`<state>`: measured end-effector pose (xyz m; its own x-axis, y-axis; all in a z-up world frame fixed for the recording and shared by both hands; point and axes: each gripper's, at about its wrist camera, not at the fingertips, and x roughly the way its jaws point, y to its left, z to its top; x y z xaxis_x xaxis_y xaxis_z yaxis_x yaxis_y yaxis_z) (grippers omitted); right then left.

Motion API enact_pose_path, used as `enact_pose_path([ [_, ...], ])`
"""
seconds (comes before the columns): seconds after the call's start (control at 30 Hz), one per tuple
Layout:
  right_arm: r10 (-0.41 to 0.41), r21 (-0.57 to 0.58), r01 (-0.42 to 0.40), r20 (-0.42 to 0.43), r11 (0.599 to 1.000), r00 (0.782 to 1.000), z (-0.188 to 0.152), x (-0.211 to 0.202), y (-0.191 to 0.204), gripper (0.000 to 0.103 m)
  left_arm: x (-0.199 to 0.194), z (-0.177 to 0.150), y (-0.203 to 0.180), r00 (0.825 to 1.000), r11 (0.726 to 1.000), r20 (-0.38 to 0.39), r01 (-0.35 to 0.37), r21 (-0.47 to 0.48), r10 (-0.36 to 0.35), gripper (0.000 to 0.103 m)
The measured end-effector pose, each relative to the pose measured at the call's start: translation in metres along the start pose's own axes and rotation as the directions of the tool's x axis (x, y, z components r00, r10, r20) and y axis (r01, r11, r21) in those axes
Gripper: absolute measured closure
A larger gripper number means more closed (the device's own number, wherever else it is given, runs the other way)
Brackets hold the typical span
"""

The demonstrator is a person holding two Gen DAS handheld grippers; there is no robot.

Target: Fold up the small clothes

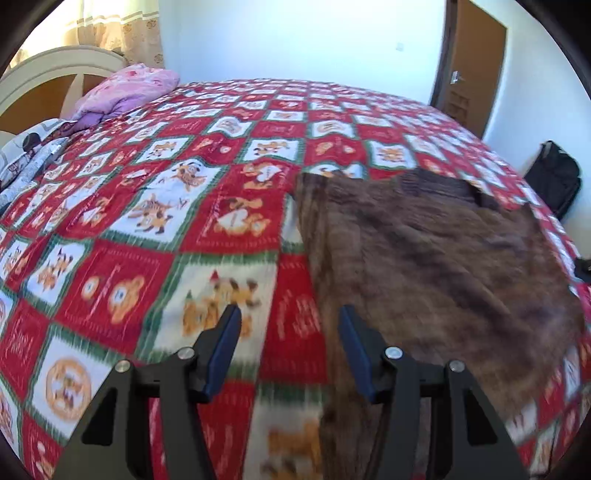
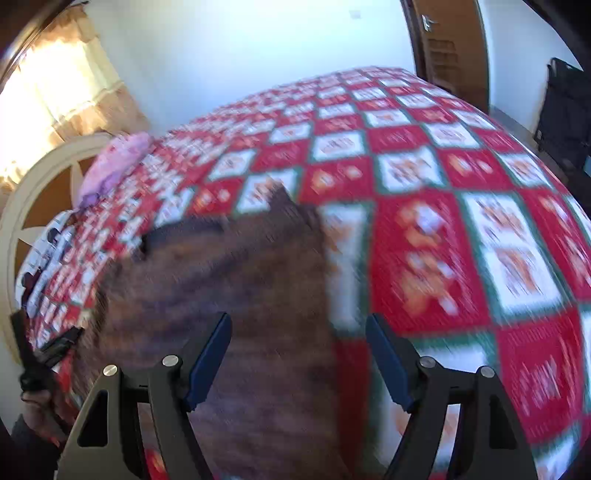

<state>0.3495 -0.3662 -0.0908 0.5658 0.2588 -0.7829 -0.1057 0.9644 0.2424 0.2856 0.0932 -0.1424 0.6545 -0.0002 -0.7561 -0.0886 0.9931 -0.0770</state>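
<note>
Garment (image 1: 436,266), brown, fuzzy, flat on quilt (image 1: 155,236) with red and white cartoon squares; printed writing on squares blurred, unreadable. Left gripper (image 1: 290,317) jaws apart, empty, over garment's left edge. Right gripper (image 2: 298,325) jaws apart, empty, over its right edge.

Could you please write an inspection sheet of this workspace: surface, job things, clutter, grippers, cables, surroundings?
Surface: bed with red, white and green checked quilt.
Job's things: brown fuzzy garment spread flat on the quilt.
Clutter: pink bedding and patterned grey cloth near the headboard.
Grippers: left gripper open, empty, at the garment's left edge; right gripper open, empty, at its right edge.
Cables: nothing seen.
Surroundings: curtain, wooden door, black bag by the wall.
</note>
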Motion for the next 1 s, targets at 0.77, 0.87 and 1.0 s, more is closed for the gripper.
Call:
enact_pose_path([
  [0.77,-0.008,-0.054,0.004,-0.066,0.999,0.998,-0.061,-0.007,0.002,0.07,-0.027,-0.038,-0.014,0.982,0.981,-0.003,0.188,0.038,-0.188,0.094],
  [0.87,0.001,-0.056,-0.005,-0.076,0.998,0.997,-0.063,-0.007,0.004,0.092,-0.029,-0.043,-0.009,0.98,0.98,-0.008,0.199,0.02,-0.198,0.094],
  [1.0,0.032,-0.073,-0.037,-0.066,0.997,0.997,-0.066,-0.025,0.01,0.096,-0.037,-0.051,-0.004,0.975,0.975,-0.003,0.221,-0.002,-0.221,0.098],
])
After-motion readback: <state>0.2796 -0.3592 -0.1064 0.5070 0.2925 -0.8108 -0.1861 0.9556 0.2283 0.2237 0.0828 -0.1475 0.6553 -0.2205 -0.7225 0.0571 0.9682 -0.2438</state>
